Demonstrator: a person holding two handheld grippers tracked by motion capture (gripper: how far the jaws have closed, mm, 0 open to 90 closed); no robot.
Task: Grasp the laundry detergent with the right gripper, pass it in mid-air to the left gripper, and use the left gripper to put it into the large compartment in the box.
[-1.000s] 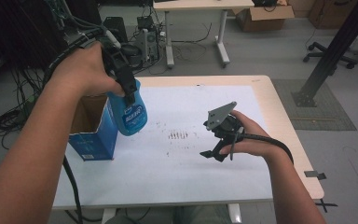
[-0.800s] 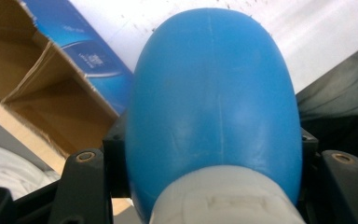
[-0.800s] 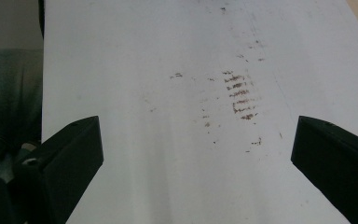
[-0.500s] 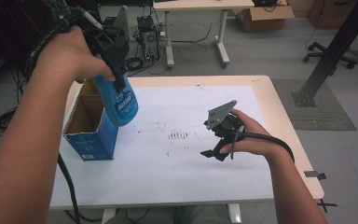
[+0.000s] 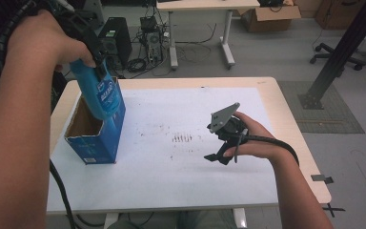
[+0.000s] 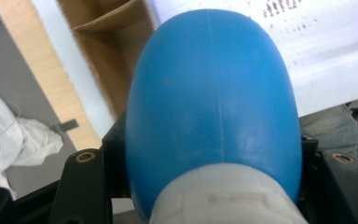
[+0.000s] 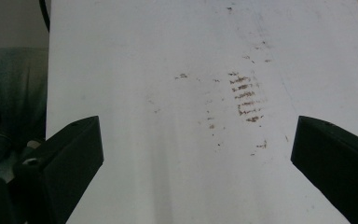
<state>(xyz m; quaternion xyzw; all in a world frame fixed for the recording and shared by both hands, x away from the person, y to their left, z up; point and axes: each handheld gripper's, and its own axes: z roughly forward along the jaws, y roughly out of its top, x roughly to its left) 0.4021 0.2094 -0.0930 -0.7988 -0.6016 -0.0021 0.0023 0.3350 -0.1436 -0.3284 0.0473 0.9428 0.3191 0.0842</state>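
The left claw (image 5: pixel 93 52) squeezes a blue bottle (image 5: pixel 97 90) right above the open box (image 5: pixel 93 138), ready to drop it in. The right claw (image 5: pixel 219 155) waits beside the box, wide open and empty.

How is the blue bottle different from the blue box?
The blue bottle is rounded and smooth; the blue box is square-edged cardboard. The bottle hangs in the air, clamped in the left gripper; the box stands on the table. The box is open on top, brown inside. Both are blue with printed labels.

Brown smudges (image 5: pixel 182 138) on white tabletop (image 5: pixel 181 181).
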